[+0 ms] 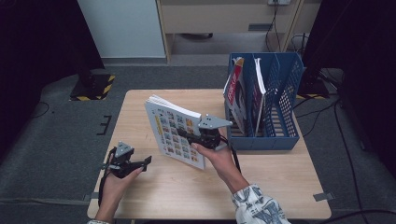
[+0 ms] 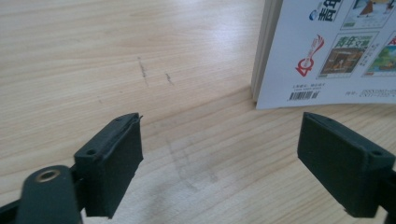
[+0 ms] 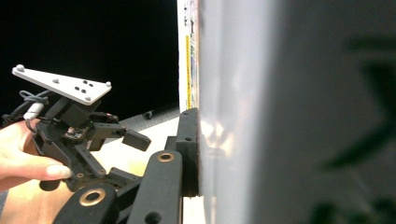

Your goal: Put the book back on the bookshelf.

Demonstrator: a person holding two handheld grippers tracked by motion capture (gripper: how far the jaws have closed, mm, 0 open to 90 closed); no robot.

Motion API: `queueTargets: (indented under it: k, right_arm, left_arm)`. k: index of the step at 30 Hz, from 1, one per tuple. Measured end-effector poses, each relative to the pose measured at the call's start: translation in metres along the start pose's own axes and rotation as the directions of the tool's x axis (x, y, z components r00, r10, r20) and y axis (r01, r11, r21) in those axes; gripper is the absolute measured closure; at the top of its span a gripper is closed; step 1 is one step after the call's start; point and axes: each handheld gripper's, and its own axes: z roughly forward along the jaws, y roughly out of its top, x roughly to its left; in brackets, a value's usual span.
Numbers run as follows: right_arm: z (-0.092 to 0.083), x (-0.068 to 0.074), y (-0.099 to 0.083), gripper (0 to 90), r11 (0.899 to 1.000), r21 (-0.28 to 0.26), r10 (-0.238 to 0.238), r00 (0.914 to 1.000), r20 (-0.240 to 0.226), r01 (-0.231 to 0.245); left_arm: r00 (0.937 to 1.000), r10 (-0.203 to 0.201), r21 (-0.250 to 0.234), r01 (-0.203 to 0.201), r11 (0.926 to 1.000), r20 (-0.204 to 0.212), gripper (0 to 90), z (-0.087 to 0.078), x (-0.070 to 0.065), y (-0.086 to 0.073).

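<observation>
Barcode (image 2: 303, 95) and red logo (image 2: 310, 56) on gripped magazine (image 1: 175, 130), lettering unreadable.

Wooden table (image 1: 280, 196); blue file rack (image 1: 280, 135); magazine's (image 1: 175, 133) lower edge, seemingly.

One held magazine (image 1: 173, 133), two filed magazines (image 1: 238, 93), one blue rack (image 1: 285, 116), one table (image 1: 187, 191)

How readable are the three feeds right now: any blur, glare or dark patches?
High view: sharp, dim at the sides. Left gripper view: crisp, soft sheen on the table. Right gripper view: the magazine is a blurred grey mass close to the lens, background black.
</observation>
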Motion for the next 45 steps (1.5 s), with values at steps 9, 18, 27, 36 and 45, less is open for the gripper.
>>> queueTargets:
  k: [9,18,27,36,45]
  right_arm:
    - [-0.010,-0.002,0.002,74.0,1.000,0.005,0.010,0.9999,0.013,-0.010]
    - [-0.020,0.000,0.008,73.9,1.000,0.003,0.018,0.9995,0.024,-0.019]
    - [-0.029,-0.004,0.010,74.0,1.000,0.011,0.020,0.9993,0.031,-0.021]
    - [-0.040,-0.011,0.010,73.9,0.999,0.023,0.035,0.9980,0.053,-0.036]
    - [-0.049,-0.011,0.012,73.9,0.999,0.024,0.038,0.9972,0.065,-0.039]
  left_arm:
    - [0.9999,-0.010,0.034,0.010,0.9994,-0.014,6.6,0.007,0.000,-0.005]
    - [0.9995,-0.021,0.041,0.022,0.9989,-0.024,6.6,0.008,0.002,-0.008]
    - [0.9999,-0.008,0.046,0.008,0.9989,-0.013,6.6,0.012,-0.001,-0.007]
    - [0.9999,0.010,0.062,-0.010,0.9980,-0.002,6.8,0.013,-0.006,-0.008]
    - [0.9999,0.013,0.060,-0.013,0.9981,-0.008,6.8,0.012,-0.006,-0.008]
